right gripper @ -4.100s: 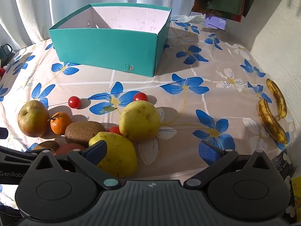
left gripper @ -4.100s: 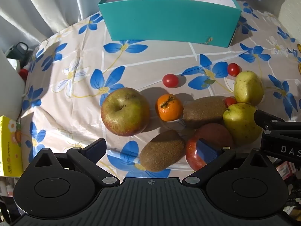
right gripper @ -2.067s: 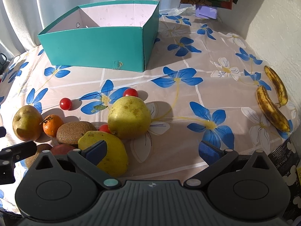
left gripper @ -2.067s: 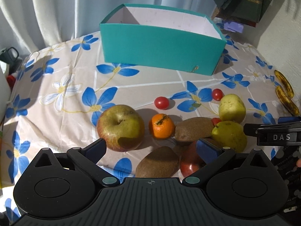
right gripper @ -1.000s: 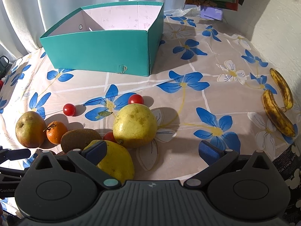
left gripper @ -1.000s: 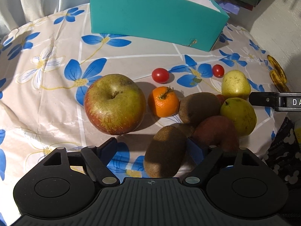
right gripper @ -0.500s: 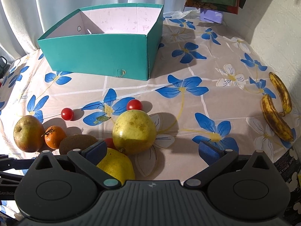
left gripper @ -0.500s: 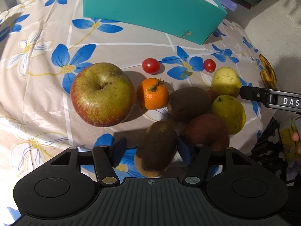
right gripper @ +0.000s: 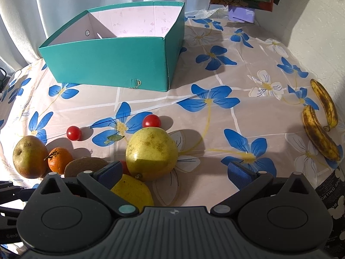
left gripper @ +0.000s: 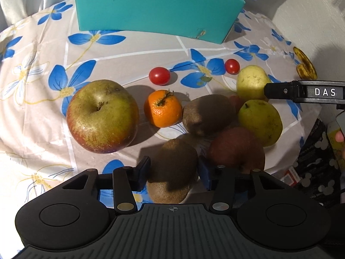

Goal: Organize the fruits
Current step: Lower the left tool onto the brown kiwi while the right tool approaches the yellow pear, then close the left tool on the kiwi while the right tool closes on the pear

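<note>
So barely started: teal box (right gripper: 112, 64) empty, all fruit on worktop; left gripper (left gripper: 172, 170) closing round near kiwi (left gripper: 172, 168), right gripper (right gripper: 175, 172) wide open, holding nothing

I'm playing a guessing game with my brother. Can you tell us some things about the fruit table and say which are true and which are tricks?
1. The left tool has a kiwi between its fingers. True.
2. The teal box is full of fruit. False: the part of its inside that shows is empty.
3. Two bananas lie near the table's right edge. True.
4. The right tool is squeezing a pear. False: it is open, holding nothing.
5. The mandarin sits between the big apple and another kiwi. True.
</note>
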Demonstrator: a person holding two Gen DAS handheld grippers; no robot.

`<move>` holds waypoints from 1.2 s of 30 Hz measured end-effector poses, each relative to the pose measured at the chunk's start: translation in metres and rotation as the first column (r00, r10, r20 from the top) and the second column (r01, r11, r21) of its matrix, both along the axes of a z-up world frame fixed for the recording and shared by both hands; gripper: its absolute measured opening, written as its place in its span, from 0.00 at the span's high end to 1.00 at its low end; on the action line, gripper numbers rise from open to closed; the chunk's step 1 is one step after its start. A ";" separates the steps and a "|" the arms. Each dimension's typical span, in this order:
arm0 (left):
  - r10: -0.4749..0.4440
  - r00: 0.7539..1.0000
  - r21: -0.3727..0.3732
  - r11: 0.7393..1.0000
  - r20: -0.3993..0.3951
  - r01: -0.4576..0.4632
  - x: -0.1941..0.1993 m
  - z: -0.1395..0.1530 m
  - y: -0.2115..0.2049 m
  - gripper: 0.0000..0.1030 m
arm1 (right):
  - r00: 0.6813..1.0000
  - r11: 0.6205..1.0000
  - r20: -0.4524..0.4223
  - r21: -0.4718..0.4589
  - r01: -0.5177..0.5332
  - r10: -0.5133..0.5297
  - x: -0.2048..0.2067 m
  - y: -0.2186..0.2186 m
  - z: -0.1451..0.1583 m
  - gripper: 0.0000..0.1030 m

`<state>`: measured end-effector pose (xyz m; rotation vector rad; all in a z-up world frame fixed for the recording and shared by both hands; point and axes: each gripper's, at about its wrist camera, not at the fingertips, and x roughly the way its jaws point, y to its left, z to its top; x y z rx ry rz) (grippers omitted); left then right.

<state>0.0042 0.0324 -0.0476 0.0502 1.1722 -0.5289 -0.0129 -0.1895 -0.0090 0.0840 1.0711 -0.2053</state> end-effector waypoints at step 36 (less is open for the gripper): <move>0.103 0.992 -0.053 0.994 0.068 -0.099 0.011 0.042 0.013 0.50 | 0.999 0.995 0.021 0.099 -0.027 0.025 0.028 0.000 -0.038 0.39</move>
